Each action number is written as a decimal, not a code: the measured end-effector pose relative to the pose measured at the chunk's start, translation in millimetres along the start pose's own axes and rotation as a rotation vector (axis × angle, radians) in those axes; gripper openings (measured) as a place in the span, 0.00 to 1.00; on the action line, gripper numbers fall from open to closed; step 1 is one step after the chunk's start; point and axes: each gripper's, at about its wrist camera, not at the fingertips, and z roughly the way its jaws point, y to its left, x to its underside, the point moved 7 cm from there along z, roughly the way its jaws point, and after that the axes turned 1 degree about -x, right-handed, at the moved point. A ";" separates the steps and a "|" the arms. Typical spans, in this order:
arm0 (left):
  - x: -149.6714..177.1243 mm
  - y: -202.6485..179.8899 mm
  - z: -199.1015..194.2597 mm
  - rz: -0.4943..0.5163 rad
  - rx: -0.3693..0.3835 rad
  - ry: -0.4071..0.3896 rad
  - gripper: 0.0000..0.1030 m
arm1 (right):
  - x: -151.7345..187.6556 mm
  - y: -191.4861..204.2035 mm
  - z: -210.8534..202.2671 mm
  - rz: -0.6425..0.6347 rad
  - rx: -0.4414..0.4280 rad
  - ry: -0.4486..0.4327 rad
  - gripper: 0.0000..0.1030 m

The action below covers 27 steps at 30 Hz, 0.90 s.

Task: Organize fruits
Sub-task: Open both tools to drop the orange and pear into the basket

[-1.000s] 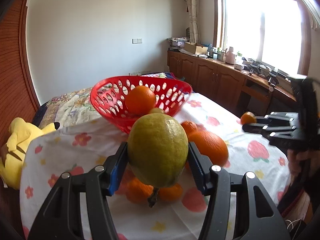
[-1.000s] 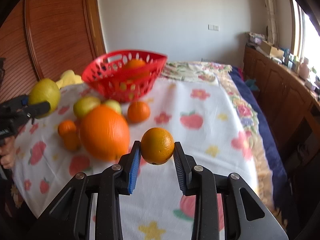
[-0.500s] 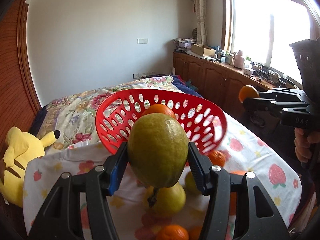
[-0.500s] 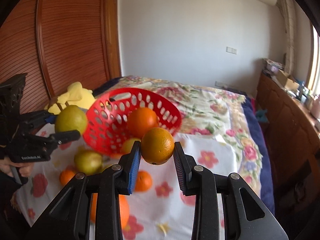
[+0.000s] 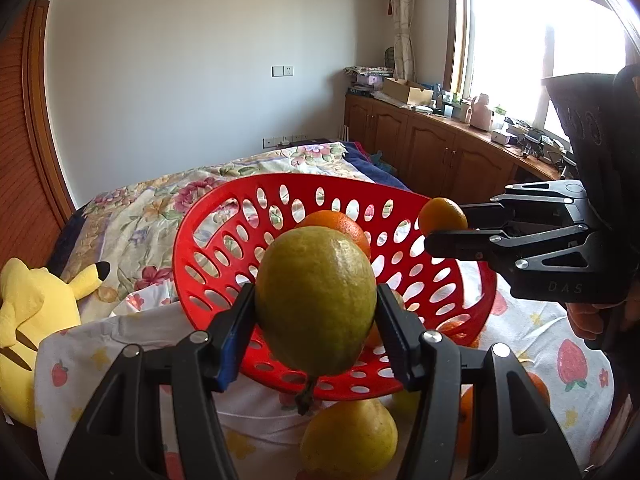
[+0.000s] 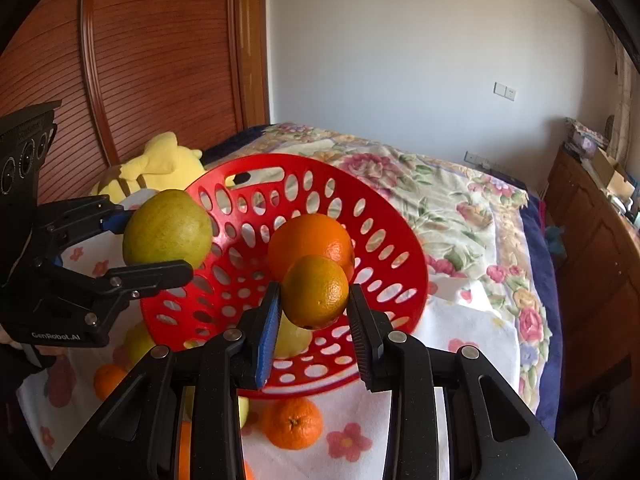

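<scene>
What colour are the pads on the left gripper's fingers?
Blue pads, clearest in the left wrist view.

I can read "DAS" in pale letters on the black body of the right gripper point(image 5: 444, 229), seen from my left wrist camera. From the right wrist camera, the left gripper point(image 6: 166, 236) carries "GenRobot.AI" on its black housing.
</scene>
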 end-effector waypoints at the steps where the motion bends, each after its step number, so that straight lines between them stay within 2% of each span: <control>1: 1.3 0.5 1.5 -0.001 -0.001 0.004 0.55 | 0.0 0.6 2.6 -0.002 -0.003 0.005 0.31; 12: 0.6 3.6 4.8 -0.006 -0.002 0.009 0.55 | -0.7 6.4 15.2 -0.015 -0.014 0.028 0.32; 27: 0.7 4.3 9.9 -0.011 -0.013 0.021 0.56 | 5.3 -2.2 -6.7 0.037 -0.010 -0.021 0.32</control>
